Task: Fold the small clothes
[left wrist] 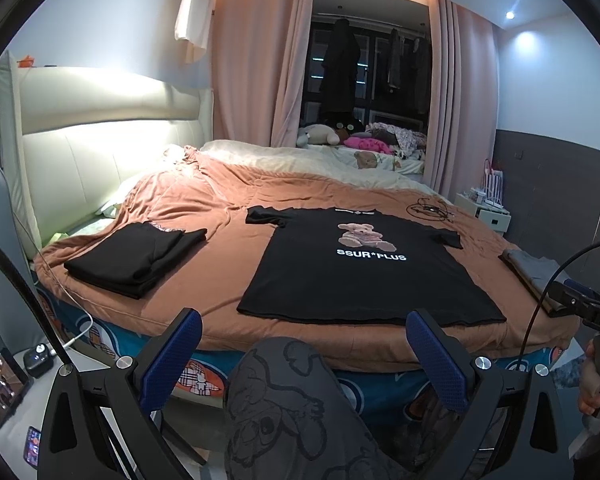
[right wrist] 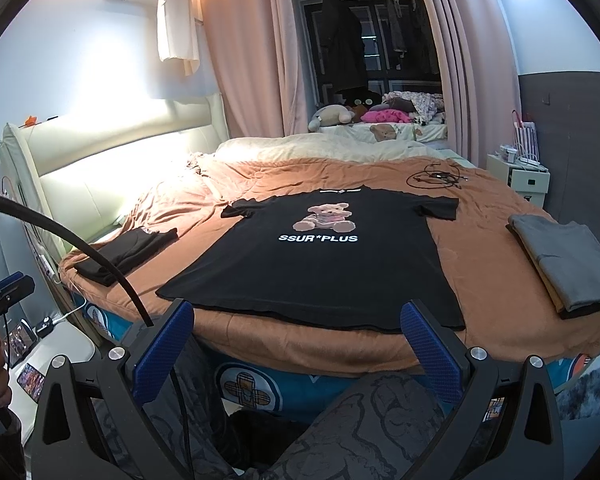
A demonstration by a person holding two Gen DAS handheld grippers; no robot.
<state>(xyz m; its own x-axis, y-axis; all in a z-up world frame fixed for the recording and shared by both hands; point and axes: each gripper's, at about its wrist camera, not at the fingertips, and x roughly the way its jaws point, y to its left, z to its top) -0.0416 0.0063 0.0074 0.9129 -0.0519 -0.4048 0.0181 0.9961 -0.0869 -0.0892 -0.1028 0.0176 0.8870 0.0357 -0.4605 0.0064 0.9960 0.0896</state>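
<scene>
Black cotton T-shirt (right wrist: 332,264) flat, rectangular, smooth.

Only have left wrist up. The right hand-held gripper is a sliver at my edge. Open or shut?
Observer: Open. In the right wrist view the right hand-held gripper has its blue pads wide apart with nothing between them, just short of the hem of the black T-shirt.
Operator: The pile on the right is half hidden for me. What's in it?
Observer: It's a folded stack: a grey garment on top, a tan layer and a dark one showing beneath.
Operator: Does its near end touch the tee?
Observer: No. Bare orange bedspread runs between them along the whole length.
</scene>
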